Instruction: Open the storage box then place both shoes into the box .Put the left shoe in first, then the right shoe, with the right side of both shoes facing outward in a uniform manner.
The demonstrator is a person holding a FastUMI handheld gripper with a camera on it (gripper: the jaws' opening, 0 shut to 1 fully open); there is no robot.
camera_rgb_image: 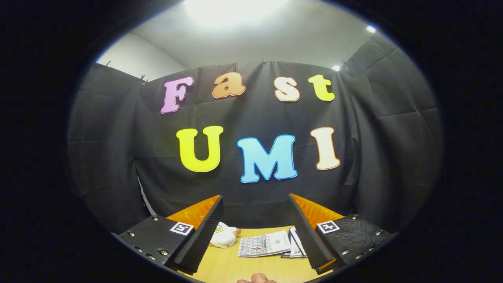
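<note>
A: Your claw (257, 232) is spread wide, gripping nothing, aimed high at the booth wall over the worktop (251, 267).

B: Where's the box and the shoes?

A: Can't tell from here. Between the fingers you've just got a white toy (224, 236) and some booklets (264, 244). So no way to judge how far along you are.

We count one gripper (255, 232), two fingers (200, 232) set apart with nothing between them. One wooden table (224, 269). One white plush toy (224, 236) at 11 o'clock beyond the fingers. Printed booklets (264, 244) at 12 o'clock: at least two, perhaps three, stacked and overlapping. One fingertip of a person (257, 279) at 6 o'clock. Two ceiling spot lights (370, 28), small.
</note>
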